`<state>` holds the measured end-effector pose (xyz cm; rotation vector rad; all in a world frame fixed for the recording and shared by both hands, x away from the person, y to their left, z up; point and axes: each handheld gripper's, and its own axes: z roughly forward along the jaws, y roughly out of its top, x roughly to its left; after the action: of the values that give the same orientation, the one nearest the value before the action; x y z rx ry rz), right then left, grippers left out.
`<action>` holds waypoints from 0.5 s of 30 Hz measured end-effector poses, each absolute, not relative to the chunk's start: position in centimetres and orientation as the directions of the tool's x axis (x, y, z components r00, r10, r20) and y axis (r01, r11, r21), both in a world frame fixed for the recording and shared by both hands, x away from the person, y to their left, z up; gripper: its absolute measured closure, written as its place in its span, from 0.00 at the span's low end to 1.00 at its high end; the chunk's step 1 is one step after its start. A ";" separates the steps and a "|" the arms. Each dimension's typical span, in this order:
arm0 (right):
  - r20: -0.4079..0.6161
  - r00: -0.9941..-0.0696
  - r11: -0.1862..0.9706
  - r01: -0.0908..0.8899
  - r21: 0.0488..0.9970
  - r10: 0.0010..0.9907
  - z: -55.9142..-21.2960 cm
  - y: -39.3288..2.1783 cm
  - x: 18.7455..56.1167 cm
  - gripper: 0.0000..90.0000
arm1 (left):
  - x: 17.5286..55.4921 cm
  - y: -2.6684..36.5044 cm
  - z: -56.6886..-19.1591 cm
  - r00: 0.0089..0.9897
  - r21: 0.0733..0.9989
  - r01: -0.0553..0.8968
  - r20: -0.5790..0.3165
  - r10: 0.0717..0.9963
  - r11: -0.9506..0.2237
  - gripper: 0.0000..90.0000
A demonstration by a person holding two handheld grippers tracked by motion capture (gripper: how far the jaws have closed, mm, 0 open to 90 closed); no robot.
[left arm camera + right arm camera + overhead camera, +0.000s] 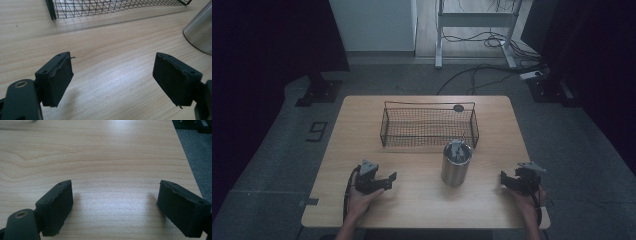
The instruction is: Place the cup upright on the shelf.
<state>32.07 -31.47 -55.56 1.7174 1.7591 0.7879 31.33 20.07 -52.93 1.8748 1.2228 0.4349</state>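
A steel tumbler stands upright near the table's middle, with something grey and metallic sticking out of its top. Behind it sits a black wire basket. My left gripper rests low over the wood at the front left, open and holding nothing. Its own view has the basket ahead and the tumbler's wall at the right edge, between open pads. My right gripper is at the front right, also open, over bare wood.
A small dark round disc lies behind the basket near the wooden table's far edge. In the right gripper view the table's edge runs close by. A desk frame and cables stand on the floor beyond.
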 end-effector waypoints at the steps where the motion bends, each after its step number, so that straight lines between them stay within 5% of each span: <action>1: 0.015 -0.033 0.012 0.676 0.737 0.999 -55.6 -31.5 32.2 0.14 | 31.3 20.0 -52.9 0.464 0.794 0.580 -0.139 0.875 -0.182 0.18; 15: 0.013 -0.030 0.011 0.675 0.738 0.999 -55.6 -31.4 32.2 0.15 | 30.7 21.3 -52.2 0.445 0.813 0.570 -0.183 0.877 -0.120 0.18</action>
<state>32.21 -31.42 -55.55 1.7166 1.7590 0.7888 30.73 21.29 -52.16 1.8084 1.2350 0.4333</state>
